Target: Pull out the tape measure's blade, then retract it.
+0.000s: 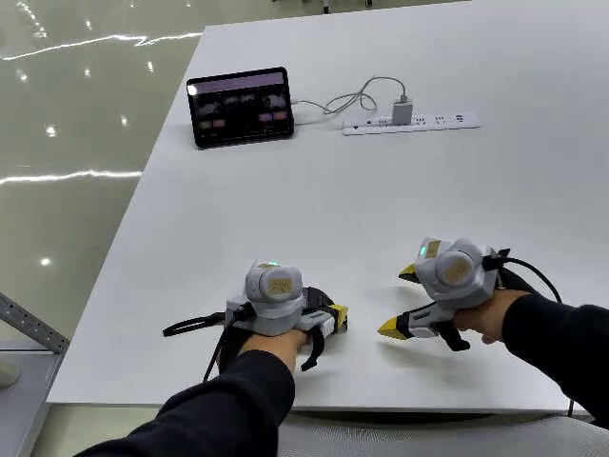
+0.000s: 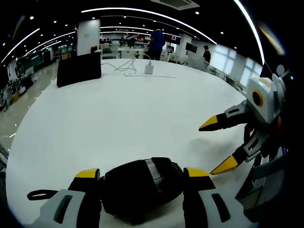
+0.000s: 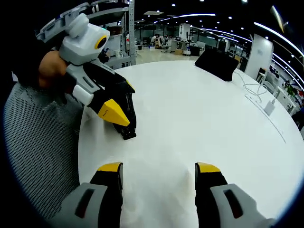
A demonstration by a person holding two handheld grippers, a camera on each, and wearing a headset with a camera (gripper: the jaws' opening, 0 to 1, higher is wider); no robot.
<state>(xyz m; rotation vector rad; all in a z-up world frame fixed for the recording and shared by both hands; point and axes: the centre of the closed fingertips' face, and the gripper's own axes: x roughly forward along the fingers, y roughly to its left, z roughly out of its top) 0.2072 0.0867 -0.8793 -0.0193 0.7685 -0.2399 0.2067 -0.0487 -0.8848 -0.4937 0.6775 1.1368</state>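
Observation:
The black tape measure [image 2: 142,183] lies on the white table between the yellow-tipped jaws of my left gripper [image 2: 141,173], which is shut on its body. Its black wrist strap [image 1: 190,325] trails to the left. In the head view the left gripper [image 1: 324,319] rests near the table's front edge with the tape measure [image 1: 317,299] partly hidden under it. My right gripper [image 1: 400,301] stands open a short way to the right, pointing at the left one, nothing between its jaws. The right gripper view shows the tape measure [image 3: 124,116] held by the left gripper [image 3: 114,111]; no blade is visible.
A dark tablet [image 1: 240,106] stands at the table's far left. A white power strip [image 1: 411,122] with a charger and cable lies behind it to the right. The table's front edge [image 1: 285,405] is close to both hands. A grey mesh chair [image 3: 33,156] sits beside the table.

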